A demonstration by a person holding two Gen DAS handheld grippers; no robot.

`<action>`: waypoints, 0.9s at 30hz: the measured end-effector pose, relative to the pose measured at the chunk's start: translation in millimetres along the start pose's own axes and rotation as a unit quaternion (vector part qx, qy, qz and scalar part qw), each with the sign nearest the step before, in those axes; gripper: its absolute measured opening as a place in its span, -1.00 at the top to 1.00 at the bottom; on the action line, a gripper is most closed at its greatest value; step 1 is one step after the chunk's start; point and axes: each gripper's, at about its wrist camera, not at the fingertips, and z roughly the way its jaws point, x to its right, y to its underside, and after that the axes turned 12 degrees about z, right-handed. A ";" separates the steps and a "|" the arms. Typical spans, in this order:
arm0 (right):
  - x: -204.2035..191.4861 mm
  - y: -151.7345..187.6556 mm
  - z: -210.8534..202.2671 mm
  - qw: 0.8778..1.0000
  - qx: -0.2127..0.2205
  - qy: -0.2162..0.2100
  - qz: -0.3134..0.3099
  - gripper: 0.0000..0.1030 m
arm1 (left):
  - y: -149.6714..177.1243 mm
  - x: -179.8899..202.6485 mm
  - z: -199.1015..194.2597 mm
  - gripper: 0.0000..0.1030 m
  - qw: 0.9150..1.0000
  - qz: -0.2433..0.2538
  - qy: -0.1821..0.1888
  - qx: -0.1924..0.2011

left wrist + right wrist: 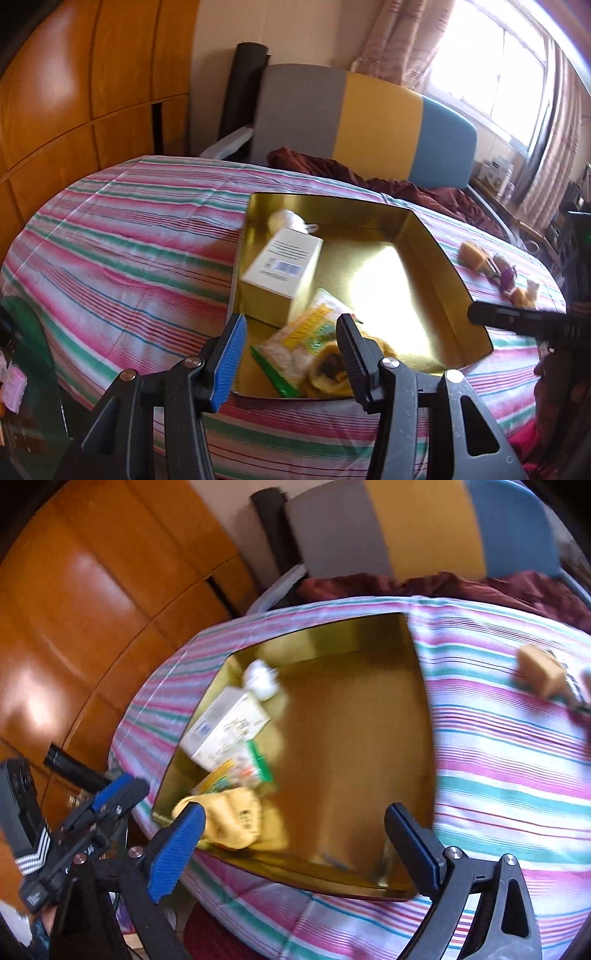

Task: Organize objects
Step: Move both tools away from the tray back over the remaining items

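A gold open box (406, 218) (424, 701) sits on the striped bed. Inside it lie a white carton (280, 262) (225, 727), a white wad (288, 219) (260, 679), a yellow-green packet (306, 347) (236, 771) and a yellow cloth item (328, 373) (236, 819). My left gripper (291, 336) is open and empty above the box's near-left corner. My right gripper (295, 827) is open and empty above the box's near edge; one of its fingers (509, 317) enters the left wrist view from the right. Small loose items (498, 273) (543, 672), one tan block among them, lie on the bed right of the box.
The striped bedspread (129, 236) (509, 775) covers the bed. A grey, yellow and blue headboard (369, 114) and a dark red blanket (406, 184) lie behind. A wooden wardrobe (74, 92) stands at the left, a curtained window (509, 74) at the right.
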 end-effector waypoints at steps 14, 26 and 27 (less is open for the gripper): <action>123.4 -48.4 -83.6 0.986 0.080 0.098 0.112 -0.93 | -26.4 86.4 9.4 0.00 0.993 0.100 0.070 -0.002; 310.7 -63.9 -191.8 0.893 0.219 0.159 0.360 -0.97 | -48.6 200.4 24.6 0.00 0.969 0.201 0.145 -0.017; 324.1 -59.2 -193.2 0.881 0.214 0.140 0.397 -0.97 | -50.6 209.4 27.6 0.00 0.966 0.207 0.151 -0.021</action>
